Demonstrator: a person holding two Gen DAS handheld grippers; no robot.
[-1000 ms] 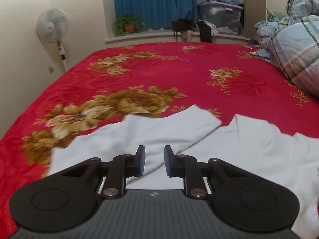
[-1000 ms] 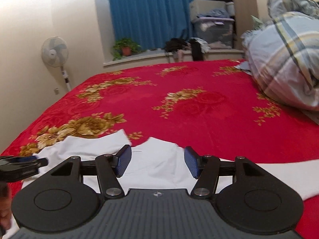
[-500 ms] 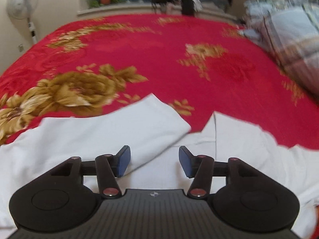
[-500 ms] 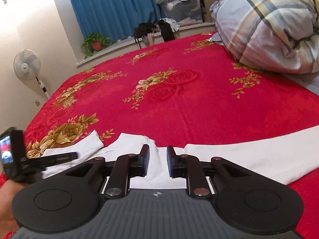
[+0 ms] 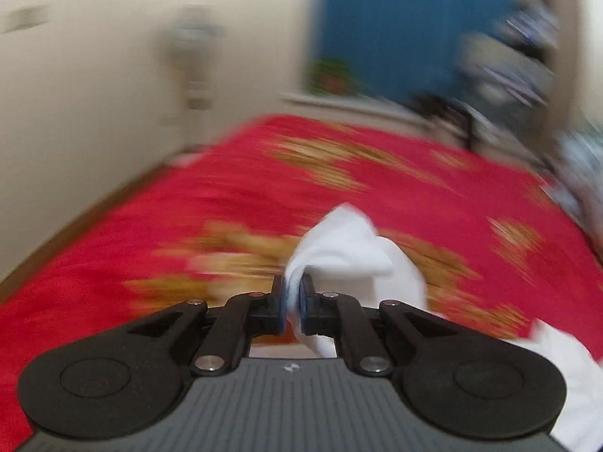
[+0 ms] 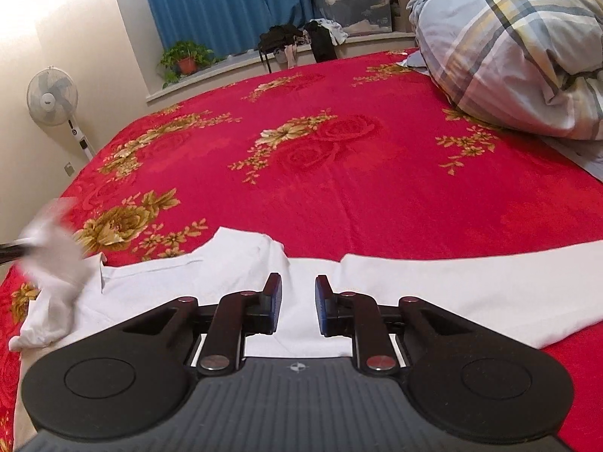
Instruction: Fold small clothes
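Note:
A white long-sleeved garment (image 6: 233, 267) lies spread on the red flowered bedspread (image 6: 339, 173). My left gripper (image 5: 293, 309) is shut on a bunched part of the white garment (image 5: 346, 248) and holds it lifted above the bed; that view is blurred by motion. In the right wrist view this lifted cloth shows as a blur at the far left (image 6: 52, 248). My right gripper (image 6: 298, 305) is open, its jaws a small gap apart, just above the garment's middle. The right sleeve (image 6: 471, 282) lies stretched out flat to the right.
A plaid duvet (image 6: 520, 45) is heaped at the bed's right side. A standing fan (image 6: 52, 98) is by the left wall. A potted plant (image 6: 186, 58), dark bags and a storage box (image 6: 352, 3) sit on the windowsill before blue curtains.
My left gripper has shut on the garment's left part and swung it up and leftward. My right gripper has opened slightly from nearly shut.

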